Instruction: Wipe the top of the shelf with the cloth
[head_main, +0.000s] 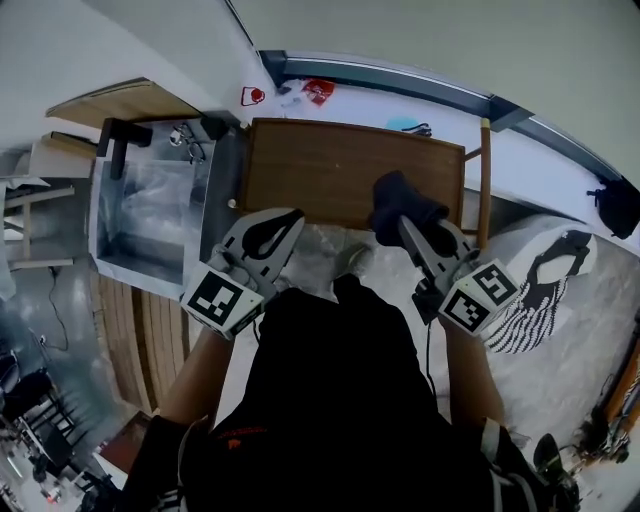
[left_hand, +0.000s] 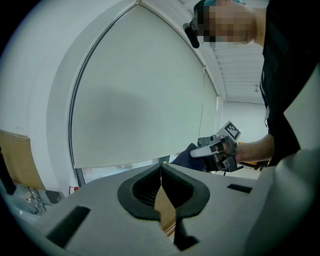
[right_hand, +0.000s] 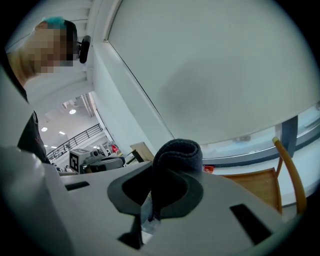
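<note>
A brown wooden shelf top (head_main: 330, 165) lies ahead of me in the head view. My right gripper (head_main: 400, 222) is shut on a dark navy cloth (head_main: 400, 200), held above the shelf's near right part. In the right gripper view the cloth (right_hand: 176, 156) bulges in a roll out of the closed jaws. My left gripper (head_main: 288, 222) hangs shut and empty near the shelf's front left edge. In the left gripper view its jaws meet at the tip (left_hand: 161, 165), and the right gripper with the cloth (left_hand: 186, 154) shows beyond.
A clear plastic bin (head_main: 150, 215) stands left of the shelf. A white window sill (head_main: 400, 105) with small red items (head_main: 318, 90) runs behind it. A wooden chair back (head_main: 484, 180) rises at the shelf's right; a black-and-white patterned object (head_main: 545, 280) lies further right.
</note>
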